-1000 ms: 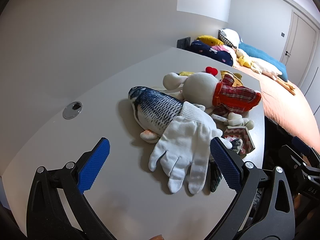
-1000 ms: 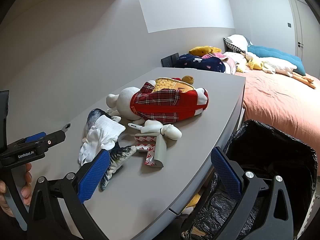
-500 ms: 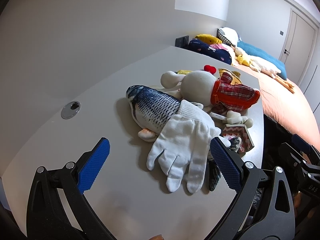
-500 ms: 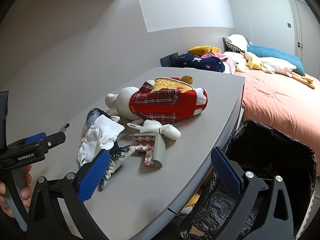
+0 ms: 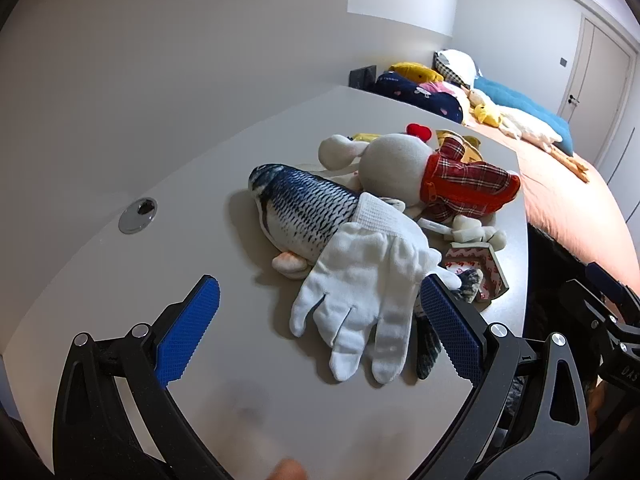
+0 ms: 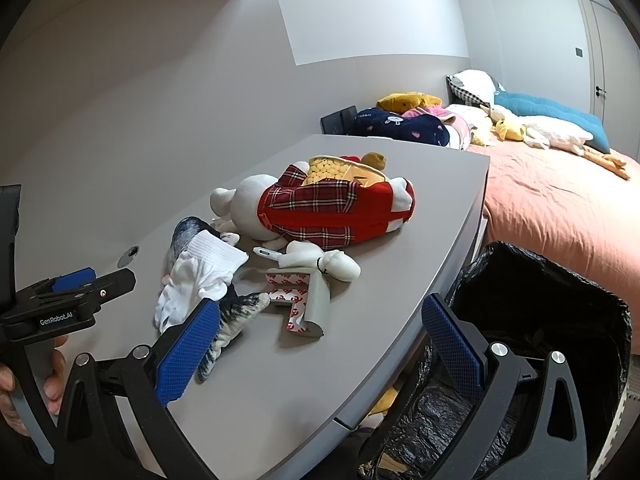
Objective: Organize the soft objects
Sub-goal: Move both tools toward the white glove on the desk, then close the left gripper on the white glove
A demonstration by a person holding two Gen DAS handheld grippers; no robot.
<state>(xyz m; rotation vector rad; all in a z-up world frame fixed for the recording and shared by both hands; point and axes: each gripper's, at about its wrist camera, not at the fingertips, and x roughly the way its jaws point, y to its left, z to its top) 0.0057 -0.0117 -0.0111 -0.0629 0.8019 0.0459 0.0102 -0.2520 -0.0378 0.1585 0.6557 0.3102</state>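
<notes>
On the grey table (image 5: 132, 280) lies a heap of soft things. A white knit glove (image 5: 360, 280) (image 6: 196, 276) drapes over a blue-scaled plush fish (image 5: 300, 208) (image 6: 184, 236). Behind them lies a white plush animal in a red plaid jacket (image 5: 404, 160) (image 6: 328, 208). A small white figure (image 6: 320, 260) and a grey angle piece with red-printed tape (image 6: 308, 300) lie near the table's edge. My left gripper (image 5: 320, 328) stands open just short of the glove's fingers. My right gripper (image 6: 316, 344) is open over the table's edge, holding nothing.
A black-lined bin (image 6: 540, 320) stands below the table's right edge. Beyond it is a bed with an orange cover (image 6: 560, 200), pillows and more plush toys (image 6: 404, 124). A round cable port (image 5: 138, 216) sits in the tabletop at left. A hand (image 6: 24, 384) holds the left gripper's handle.
The left gripper has drifted slightly; the heap sits a little further left and higher in its view. The right view has barely shifted. Both grippers stay open.
</notes>
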